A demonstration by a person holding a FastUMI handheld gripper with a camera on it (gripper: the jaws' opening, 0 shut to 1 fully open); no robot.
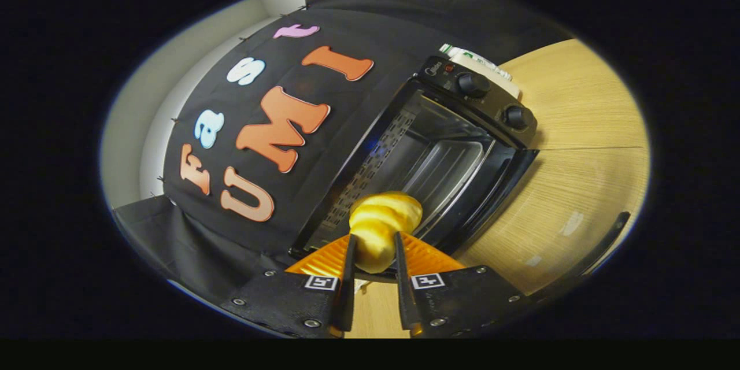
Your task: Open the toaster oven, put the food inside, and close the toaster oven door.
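My gripper (374,248) is shut on a yellow bread roll (381,225), which sticks out ahead of the two fingers. Just beyond the roll stands the black toaster oven (439,150), seen tilted. Its door hangs open, so the cavity with its metal tray (448,170) and slotted side wall is in plain sight. The lowered glass door (572,243) lies over the wooden table on the right, with its dark handle bar along the outer edge. Two round knobs (473,84) sit on the oven's control panel. The roll is at the mouth of the cavity, held off the tray.
The oven rests on a light wooden table (584,121). A white and green package (480,60) lies behind the oven. A black cloth wall rises to the left of the oven, with a pale wall beyond it.
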